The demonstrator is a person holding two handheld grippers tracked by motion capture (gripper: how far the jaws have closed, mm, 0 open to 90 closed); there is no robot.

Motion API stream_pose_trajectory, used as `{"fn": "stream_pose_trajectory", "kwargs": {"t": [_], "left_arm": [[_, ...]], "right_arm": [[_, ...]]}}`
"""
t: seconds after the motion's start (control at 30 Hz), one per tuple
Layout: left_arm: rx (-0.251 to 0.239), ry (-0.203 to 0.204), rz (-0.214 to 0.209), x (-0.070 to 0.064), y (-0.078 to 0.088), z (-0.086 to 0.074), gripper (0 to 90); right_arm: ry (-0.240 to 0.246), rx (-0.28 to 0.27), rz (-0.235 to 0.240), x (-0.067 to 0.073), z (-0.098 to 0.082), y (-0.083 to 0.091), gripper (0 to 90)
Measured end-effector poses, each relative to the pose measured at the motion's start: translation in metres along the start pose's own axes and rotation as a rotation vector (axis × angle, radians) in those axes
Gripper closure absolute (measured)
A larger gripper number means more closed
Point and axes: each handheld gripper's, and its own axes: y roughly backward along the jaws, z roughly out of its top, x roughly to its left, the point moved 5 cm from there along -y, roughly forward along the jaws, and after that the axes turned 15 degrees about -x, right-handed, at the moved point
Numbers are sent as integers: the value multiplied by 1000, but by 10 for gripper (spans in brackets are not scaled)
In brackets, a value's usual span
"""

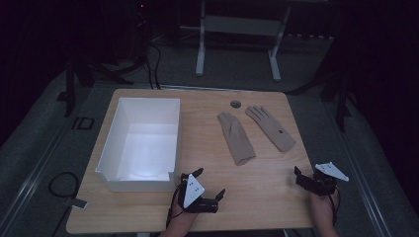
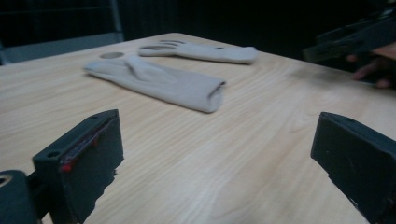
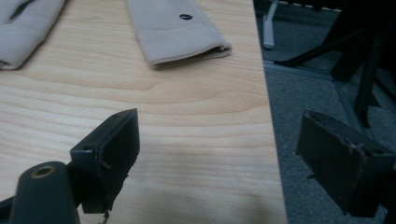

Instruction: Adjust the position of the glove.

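While both tools sit w/ jaws spread wide and empty over the desk (image 1: 247, 192), two beige gloves lie ahead of them. Left glove (image 1: 236, 137) is fwd-right of the left tool (image 1: 210, 183); right glove (image 1: 271, 127) fwd-left of the right tool (image 1: 300, 174). White box (image 1: 140, 143) just left of the left tool.

Both hands sit low and near me. The left hand-held gripper (image 1: 210, 183) gapes wide; the right hand-held gripper (image 1: 299, 177), well apart from it, gapes too.

Two beige gloves (image 1: 236, 138) (image 1: 271, 128) flat on table (image 1: 257, 187)
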Motion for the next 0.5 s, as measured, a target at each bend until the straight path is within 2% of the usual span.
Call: {"fn": "stream_pose_trajectory", "kwargs": {"t": [0.03, 0.1, 0.27, 0.37, 0.43, 0.5], "left_arm": [[-2, -7, 3, -1, 0, 0, 19], [-2, -16, -7, -3, 0, 0, 7], [5, -5, -1, -2, 0, 0, 0], [6, 0, -3, -2, 0, 0, 0], [7, -1, -4, -2, 0, 0, 0], [7, -4, -6, -3, 0, 0, 0]], "right_arm": [[29, 0, -4, 2, 0, 0, 137], [51, -3, 1, 5, 0, 1, 134], [34, -9, 23, 6, 0, 2, 121], [38, 3, 35, 6, -1, 3, 116], [18, 14, 53, 9, 1, 5, 116], [30, 29, 63, 12, 4, 7, 115]]}}
